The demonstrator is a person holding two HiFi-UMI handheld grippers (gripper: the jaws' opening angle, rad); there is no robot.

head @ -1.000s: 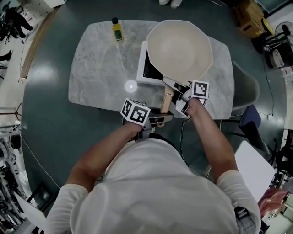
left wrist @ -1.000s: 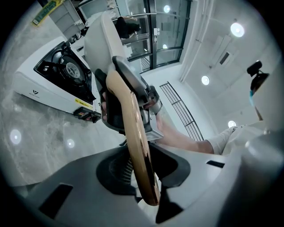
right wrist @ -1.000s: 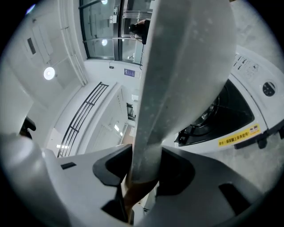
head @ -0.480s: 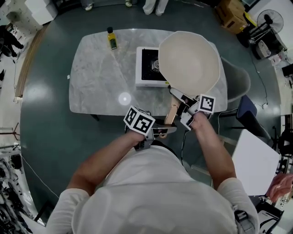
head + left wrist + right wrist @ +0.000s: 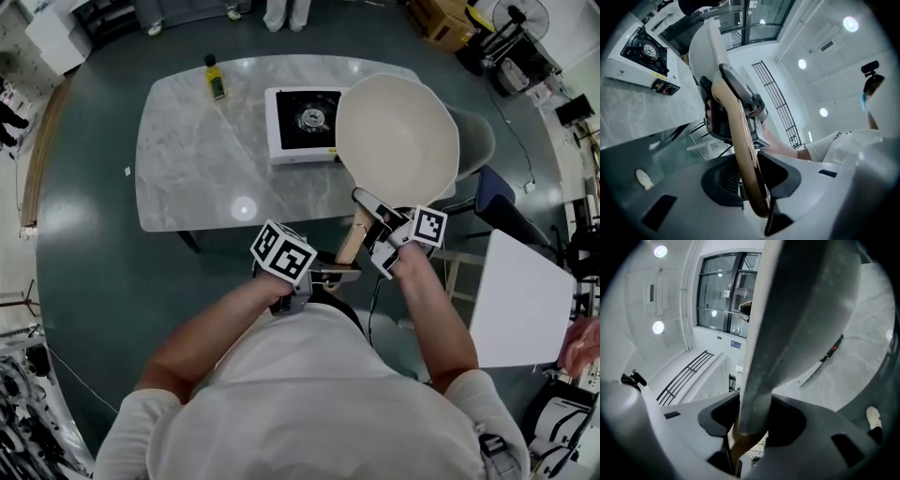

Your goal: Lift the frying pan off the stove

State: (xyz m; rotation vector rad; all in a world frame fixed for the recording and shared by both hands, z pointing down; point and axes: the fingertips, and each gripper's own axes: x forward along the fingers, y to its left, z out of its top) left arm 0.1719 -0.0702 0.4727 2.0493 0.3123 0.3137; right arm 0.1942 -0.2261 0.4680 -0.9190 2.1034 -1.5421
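The cream frying pan (image 5: 398, 141) hangs in the air to the right of the white single-burner stove (image 5: 302, 122), over the table's right end. Its wooden handle (image 5: 351, 240) points toward me. My left gripper (image 5: 336, 270) is shut on the end of that handle, which shows as a tan bar between the jaws (image 5: 751, 180). My right gripper (image 5: 373, 208) is shut on the grey metal neck (image 5: 761, 394) where the handle meets the pan. The stove's burner (image 5: 643, 49) is bare. The pan's underside (image 5: 806, 305) fills the right gripper view.
A small oil bottle (image 5: 216, 77) stands at the far left of the marble table (image 5: 187, 159). A grey chair (image 5: 480, 141) and a blue chair (image 5: 502, 211) are at the table's right end. A white board (image 5: 520, 300) lies at my right. People's legs stand beyond the table.
The pan has moved right and clear of the stove, so the burner now shows fully. Both grippers kept their hold on the handle and travelled with it.
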